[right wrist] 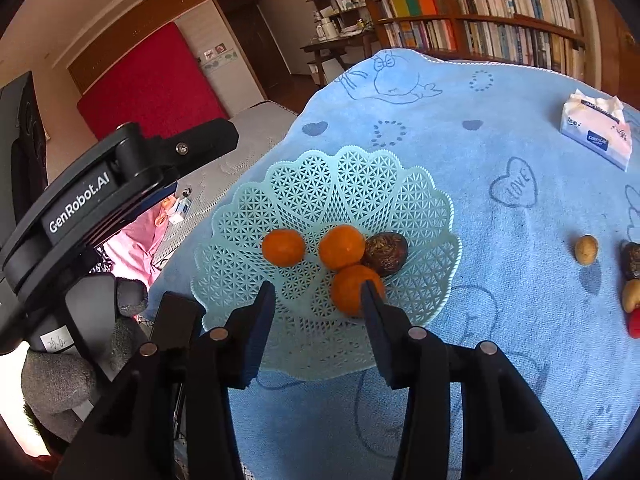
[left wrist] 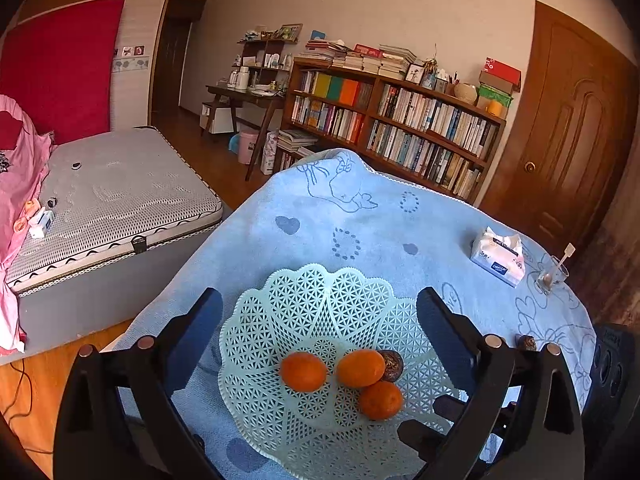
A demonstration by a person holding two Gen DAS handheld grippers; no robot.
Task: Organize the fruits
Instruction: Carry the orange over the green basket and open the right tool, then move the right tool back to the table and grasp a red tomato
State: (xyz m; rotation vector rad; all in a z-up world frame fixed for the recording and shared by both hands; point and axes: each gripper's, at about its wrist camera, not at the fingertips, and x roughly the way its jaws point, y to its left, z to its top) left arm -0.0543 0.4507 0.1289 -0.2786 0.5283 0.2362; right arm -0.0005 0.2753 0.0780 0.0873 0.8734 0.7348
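A pale green lattice basket (left wrist: 320, 304) (right wrist: 340, 184) rests on the blue towel-covered table. In it lie three oranges (left wrist: 303, 371) (right wrist: 283, 247) and a dark brown wrinkled fruit (left wrist: 391, 365) (right wrist: 386, 254). My left gripper (left wrist: 320, 306) hangs open over the basket, its fingers straddling the basket, nothing held. My right gripper (right wrist: 318, 290) is open above the basket's near side, its right fingertip in front of the nearest orange (right wrist: 352, 290). On the towel to the right lie a small tan fruit (right wrist: 586, 249), a dark fruit (right wrist: 632, 260), a yellowish piece and a red one at the frame edge.
A tissue pack (left wrist: 498, 256) (right wrist: 598, 132) and a glass with a spoon (left wrist: 552, 274) stand at the table's far right. A bed (left wrist: 120, 200) lies left of the table, a bookshelf (left wrist: 392, 120) behind it. The left gripper's body (right wrist: 100, 196) shows at the left of the right wrist view.
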